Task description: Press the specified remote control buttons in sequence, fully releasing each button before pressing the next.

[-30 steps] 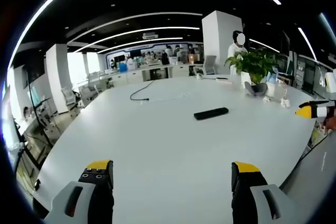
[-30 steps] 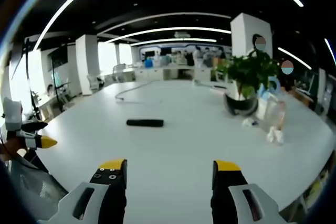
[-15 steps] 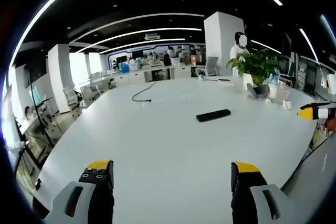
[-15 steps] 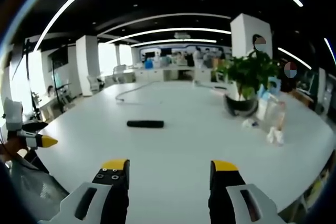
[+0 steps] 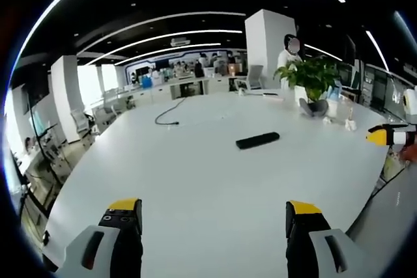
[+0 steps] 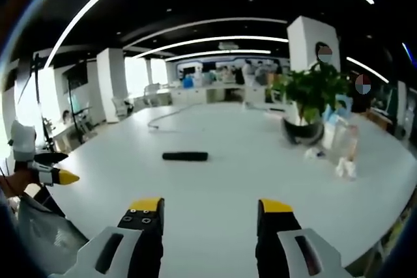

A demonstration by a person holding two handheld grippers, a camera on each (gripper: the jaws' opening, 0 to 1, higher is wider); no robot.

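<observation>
A black remote control (image 5: 257, 140) lies flat on the large white table (image 5: 195, 174), well ahead of my left gripper (image 5: 214, 211), which is open with nothing between its yellow-tipped jaws. In the right gripper view the same remote (image 6: 185, 156) lies ahead and a little left of my right gripper (image 6: 211, 208), also open and holding nothing. The right gripper's yellow tip (image 5: 381, 137) enters the left gripper view at the right edge. At the left edge of the right gripper view the left gripper's tip (image 6: 57, 176) pokes in.
A potted green plant (image 6: 306, 105) stands at the table's far right, with small bottles and white items (image 6: 342, 154) beside it. A dark cable (image 5: 171, 112) trails across the far side. Office chairs (image 5: 85, 122) and a white pillar (image 5: 267, 47) stand beyond.
Both views have shifted slightly with the hands. My right gripper's jaws have come a little closer together. The remote has not moved on the table.
</observation>
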